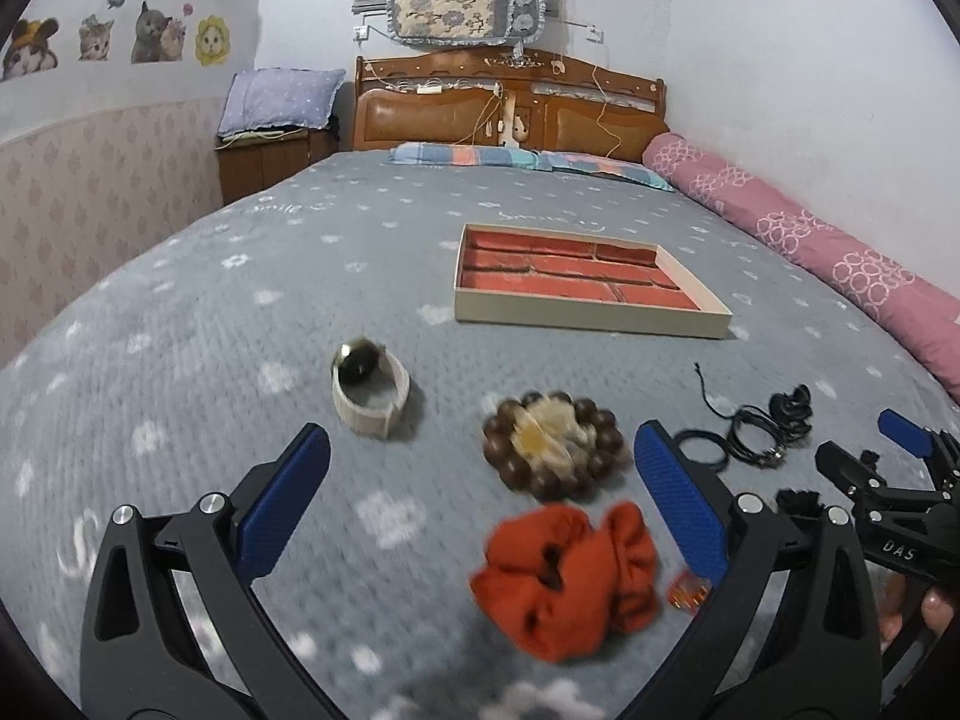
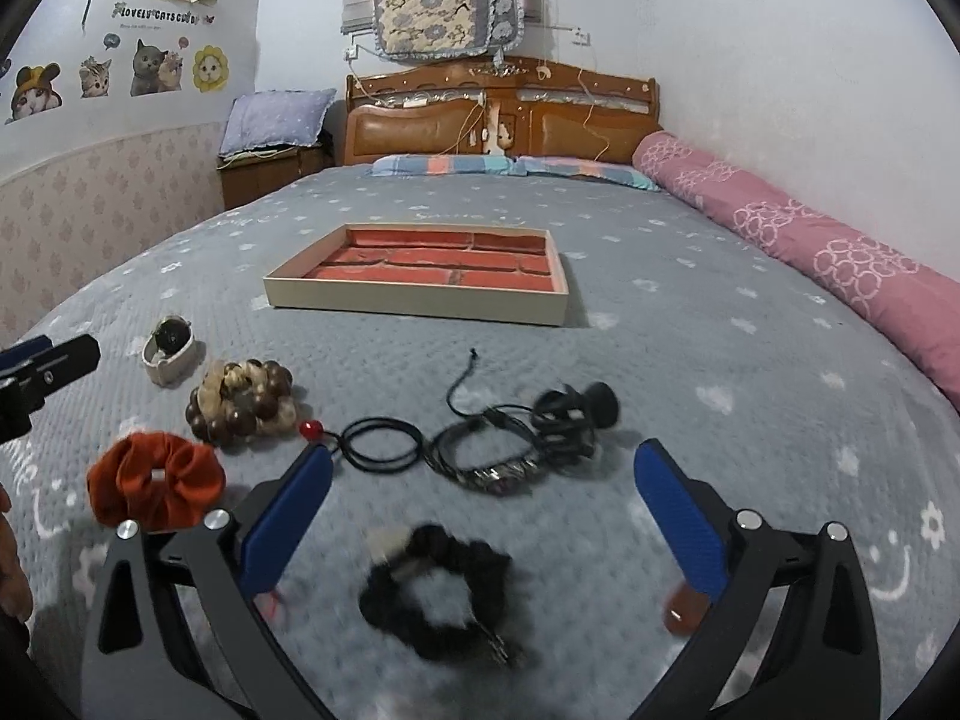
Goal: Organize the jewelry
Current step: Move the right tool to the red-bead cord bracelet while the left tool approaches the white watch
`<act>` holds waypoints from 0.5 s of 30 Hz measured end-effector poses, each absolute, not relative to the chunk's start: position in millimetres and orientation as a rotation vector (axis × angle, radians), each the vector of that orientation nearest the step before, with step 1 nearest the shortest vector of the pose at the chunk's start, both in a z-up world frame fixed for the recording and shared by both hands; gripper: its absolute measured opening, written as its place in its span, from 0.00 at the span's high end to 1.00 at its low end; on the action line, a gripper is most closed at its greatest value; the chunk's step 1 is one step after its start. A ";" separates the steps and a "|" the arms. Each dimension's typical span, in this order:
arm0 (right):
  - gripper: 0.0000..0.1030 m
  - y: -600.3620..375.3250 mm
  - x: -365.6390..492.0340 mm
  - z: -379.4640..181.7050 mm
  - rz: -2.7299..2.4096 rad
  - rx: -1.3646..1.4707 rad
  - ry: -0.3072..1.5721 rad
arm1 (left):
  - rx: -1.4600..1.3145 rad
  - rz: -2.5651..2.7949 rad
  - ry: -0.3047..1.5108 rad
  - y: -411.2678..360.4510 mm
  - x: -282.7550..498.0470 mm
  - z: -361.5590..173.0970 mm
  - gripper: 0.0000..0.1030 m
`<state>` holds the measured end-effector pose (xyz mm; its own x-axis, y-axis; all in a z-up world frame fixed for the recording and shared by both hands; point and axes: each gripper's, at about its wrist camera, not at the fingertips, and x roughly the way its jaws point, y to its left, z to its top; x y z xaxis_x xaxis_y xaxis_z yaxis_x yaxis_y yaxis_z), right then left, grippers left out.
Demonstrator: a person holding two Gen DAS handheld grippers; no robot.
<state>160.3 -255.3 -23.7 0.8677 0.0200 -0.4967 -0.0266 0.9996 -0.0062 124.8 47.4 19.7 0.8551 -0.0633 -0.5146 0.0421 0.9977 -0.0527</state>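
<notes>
Both tools spread, holding nothing. Left tool [image 1: 480, 510] over the orange scrunchie [image 1: 564, 576] on the bed [image 1: 180, 330]; right tool [image 2: 483, 510] over the black scrunchie [image 2: 438, 588]. Tray [image 1: 591, 321] well beyond. Judgement: scrunchies light, soft, squashy; pinch across one bunched side. Beads [image 1: 555, 450] look harder, likely to roll.

"DAS" — right hand-held gripper [image 1: 900, 429]

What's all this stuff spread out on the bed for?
A person is tidying jewelry with a handheld claw in each hand. Both the left claw and the right claw are open and hold nothing. The left hangs over an orange fabric scrunchie, the right over a black scrunchie. The shallow beige tray with red compartments has nothing in it yet.
</notes>
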 end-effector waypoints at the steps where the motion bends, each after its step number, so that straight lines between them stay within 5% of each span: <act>1: 0.11 -252.4 166.8 -23.9 0.031 -0.007 0.530 | -0.034 -0.062 0.546 49.1 131.6 21.0 0.05; 15: 0.41 -211.0 233.5 -45.0 0.104 -0.005 0.685 | -0.056 -0.059 0.680 94.2 211.5 -0.4 0.05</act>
<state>233.5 -211.0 -45.0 0.7697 0.0946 -0.6314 -0.0981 0.9947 0.0296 211.5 94.2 -0.4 0.7758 -0.0728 -0.6267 0.0359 0.9968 -0.0713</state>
